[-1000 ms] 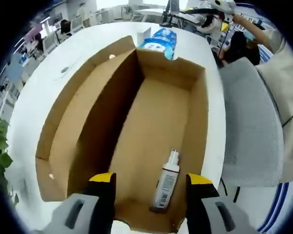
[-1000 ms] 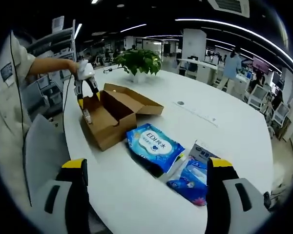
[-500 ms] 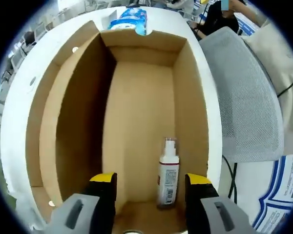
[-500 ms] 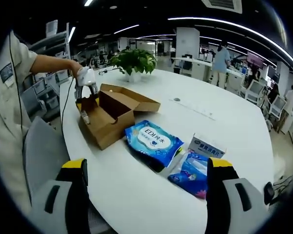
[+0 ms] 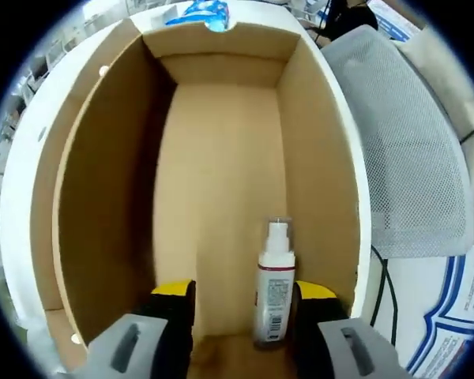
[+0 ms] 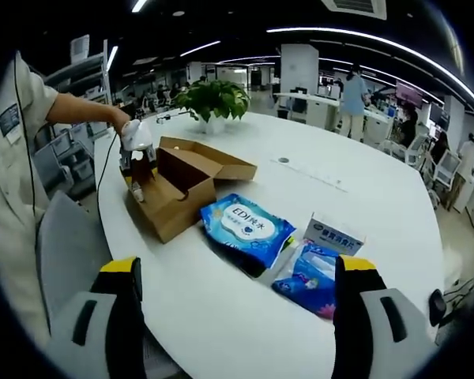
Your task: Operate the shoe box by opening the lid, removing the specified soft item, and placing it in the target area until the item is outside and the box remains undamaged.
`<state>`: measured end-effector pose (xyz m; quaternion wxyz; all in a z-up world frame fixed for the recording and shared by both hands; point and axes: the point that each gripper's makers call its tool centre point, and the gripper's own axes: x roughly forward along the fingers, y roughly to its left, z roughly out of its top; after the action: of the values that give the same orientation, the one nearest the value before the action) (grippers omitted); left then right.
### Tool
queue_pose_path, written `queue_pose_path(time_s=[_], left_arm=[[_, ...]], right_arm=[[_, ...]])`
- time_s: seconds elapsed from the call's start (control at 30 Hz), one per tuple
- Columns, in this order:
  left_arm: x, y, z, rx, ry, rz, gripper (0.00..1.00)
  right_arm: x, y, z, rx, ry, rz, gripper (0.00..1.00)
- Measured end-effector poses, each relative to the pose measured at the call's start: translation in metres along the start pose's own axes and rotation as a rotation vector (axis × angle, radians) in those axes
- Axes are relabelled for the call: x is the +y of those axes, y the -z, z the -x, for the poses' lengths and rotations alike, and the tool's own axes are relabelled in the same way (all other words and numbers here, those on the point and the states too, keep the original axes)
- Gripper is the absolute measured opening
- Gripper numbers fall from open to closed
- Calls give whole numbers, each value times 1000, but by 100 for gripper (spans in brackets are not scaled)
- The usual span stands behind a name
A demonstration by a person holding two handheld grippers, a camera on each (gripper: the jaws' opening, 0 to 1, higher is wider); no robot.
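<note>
One second on, the left tool (image 5: 234, 296) has dropped deeper into the open box (image 5: 95, 181), jaws apart around the bottle (image 5: 272, 292) without gripping. The right tool (image 6: 235, 296) hangs open and empty over the desk (image 6: 363, 197); a grasp looks imminent.

Right gripper view: bright, even office light from ceiling strip lamps (image 6: 355, 35); they show as curved streaks from fisheye bending. White bench (image 6: 245, 316) reflects softly, no hard glare. Shadows under the blue packs (image 6: 249, 229) short and soft. Background desks and people small and slightly soft.

Left gripper view: dimmer, warm cast. Shoe box (image 5: 221, 158) interior lit from above; its left wall is in shadow, floor and right wall brighter. Box walls bow outward strongly toward the edges. White bottle (image 5: 273, 284) reasonably sharp, label text unreadable; both yellow-tipped jaws at the bottom are blurred.
</note>
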<state>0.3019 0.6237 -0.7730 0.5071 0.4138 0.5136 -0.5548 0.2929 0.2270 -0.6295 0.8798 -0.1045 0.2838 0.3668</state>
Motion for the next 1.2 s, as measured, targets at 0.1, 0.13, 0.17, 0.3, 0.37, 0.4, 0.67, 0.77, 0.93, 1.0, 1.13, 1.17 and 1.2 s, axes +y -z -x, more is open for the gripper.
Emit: queue_pose_path(time_s=[0.1, 0.13, 0.17, 0.3, 0.37, 0.4, 0.67, 0.77, 0.93, 1.0, 1.13, 1.17, 1.2], left_arm=[[1, 2, -2, -4, -5, 3, 47], [1, 2, -3, -5, -6, 5, 46], [2, 3, -4, -5, -8, 7, 44], [3, 6, -8, -10, -28, 11, 31], [4, 8, -10, -14, -43, 10, 26], [4, 8, -10, -16, -49, 11, 26], [4, 6, -11, -28, -78, 20, 20], [3, 6, -11, -27, -84, 10, 20], [1, 5, -10, -26, -89, 18, 19], [0, 3, -9, -29, -89, 28, 19], [2, 1, -6, -36, -104, 31, 19], [3, 0, -4, -40, -114, 12, 19], [3, 0, -3, -41, -117, 6, 19]], right_arm=[[3, -1, -1, -4, -3, 0, 96], [3, 0, -1, -3, -4, -2, 96], [3, 0, -1, -3, -5, -6, 96], [5, 1, -3, 2, -8, -14, 93], [7, 1, -3, -1, -13, -16, 93], [7, 0, -3, -4, -14, -14, 93], [13, -6, -5, -22, -31, -1, 92], [17, -5, -7, -23, -41, 6, 91], [22, -5, -8, -25, -58, 9, 88], [24, -6, -8, -28, -64, 9, 88], [27, -8, -8, -36, -72, 13, 87], [27, -9, -8, -39, -73, 13, 86], [27, -9, -9, -41, -75, 14, 86]])
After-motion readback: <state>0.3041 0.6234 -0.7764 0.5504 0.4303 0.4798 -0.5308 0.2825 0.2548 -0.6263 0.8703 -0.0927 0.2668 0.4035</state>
